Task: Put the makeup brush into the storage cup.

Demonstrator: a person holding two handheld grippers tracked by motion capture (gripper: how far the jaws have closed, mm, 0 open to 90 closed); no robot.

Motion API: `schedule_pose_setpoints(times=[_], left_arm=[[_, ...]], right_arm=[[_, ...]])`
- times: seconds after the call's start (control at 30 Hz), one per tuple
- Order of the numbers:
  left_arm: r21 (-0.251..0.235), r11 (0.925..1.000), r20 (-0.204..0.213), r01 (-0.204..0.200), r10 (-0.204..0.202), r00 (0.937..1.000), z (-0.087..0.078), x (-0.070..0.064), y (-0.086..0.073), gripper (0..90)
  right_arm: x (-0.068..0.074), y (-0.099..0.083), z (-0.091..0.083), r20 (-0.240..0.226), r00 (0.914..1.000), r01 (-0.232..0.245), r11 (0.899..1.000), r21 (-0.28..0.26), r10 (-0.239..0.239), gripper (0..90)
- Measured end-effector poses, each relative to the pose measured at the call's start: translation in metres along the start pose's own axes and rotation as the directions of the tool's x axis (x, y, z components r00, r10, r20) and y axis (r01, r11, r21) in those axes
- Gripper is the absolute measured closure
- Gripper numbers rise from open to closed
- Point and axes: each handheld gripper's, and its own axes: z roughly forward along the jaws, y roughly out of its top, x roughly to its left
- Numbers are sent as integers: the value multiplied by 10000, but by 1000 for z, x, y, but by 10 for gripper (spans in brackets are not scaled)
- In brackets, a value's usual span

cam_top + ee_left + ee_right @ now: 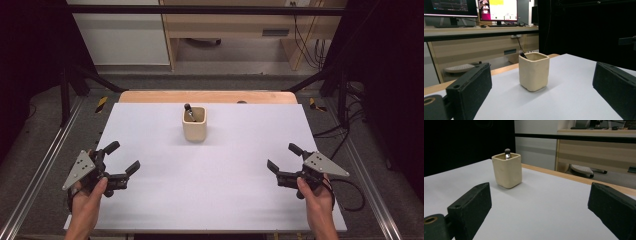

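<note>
High view first: a cream square cup [194, 124] stands upright toward the far middle of the white desk [220, 200], with a dark-handled tool [188, 111] leaning inside it, its top against the far-left corner of the rim. The left hand-held gripper [123, 157] sits near the desk's near-left edge and the right hand-held gripper [282, 157] near the near-right edge, both well apart from the cup, which lies far and inward from each. The two look about equally distant from it, so neither hand seems clearly nearer. Both hands hold their tools low, jaws spread wide and holding nothing, pointing inward and away from the person. Left gripper view next: the cup [534, 71] stands between the two wide-open black jaws, a little left of centre and well ahead, with only the tip of the tool [522, 54] peeping over the rim at its far-left side. Right gripper view last: the cup [507, 170] sits ahead and to the left, above the left jaw, and the tool's rounded dark end [507, 152] rises nearly upright above the rim, so a reach for it would likely come from above.
</note>
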Motion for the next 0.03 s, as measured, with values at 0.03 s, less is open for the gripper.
schedule_pose_setpoints(times=[0.03], left_arm=[[26,10000,13,-33,33,10000,0,0,0,16]], right_arm=[[-1,-1,1,4,10000,1,10000,-32,-1,54]])
